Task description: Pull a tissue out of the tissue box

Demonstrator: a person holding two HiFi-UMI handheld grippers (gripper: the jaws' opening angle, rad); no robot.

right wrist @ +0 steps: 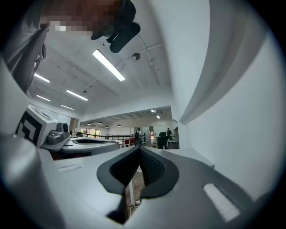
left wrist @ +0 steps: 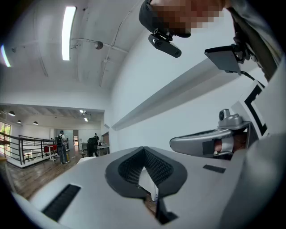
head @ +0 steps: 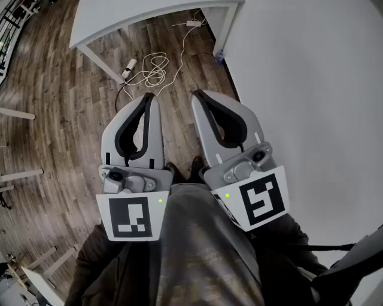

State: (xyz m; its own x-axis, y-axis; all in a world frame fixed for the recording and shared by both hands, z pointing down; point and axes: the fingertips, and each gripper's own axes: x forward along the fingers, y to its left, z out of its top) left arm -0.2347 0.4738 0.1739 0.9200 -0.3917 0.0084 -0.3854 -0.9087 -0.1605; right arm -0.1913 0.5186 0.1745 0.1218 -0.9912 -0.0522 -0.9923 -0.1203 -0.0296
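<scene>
No tissue box or tissue shows in any view. In the head view both grippers are held level, close in front of the person's body, side by side over the wooden floor. My left gripper (head: 153, 97) has its jaws closed tip to tip with nothing between them; its own view shows the same meeting tips (left wrist: 144, 148). My right gripper (head: 197, 94) is likewise shut and empty, tips together in its own view (right wrist: 139, 147). Each gripper appears beside the other in the gripper views: the right gripper (left wrist: 210, 143) and the left gripper (right wrist: 85, 144).
A white table (head: 149, 15) stands ahead, with a white cable (head: 152, 72) coiled on the wooden floor (head: 54, 107) under it. A white wall (head: 311, 89) runs along the right. Far off, people (left wrist: 60, 145) stand in the open hall.
</scene>
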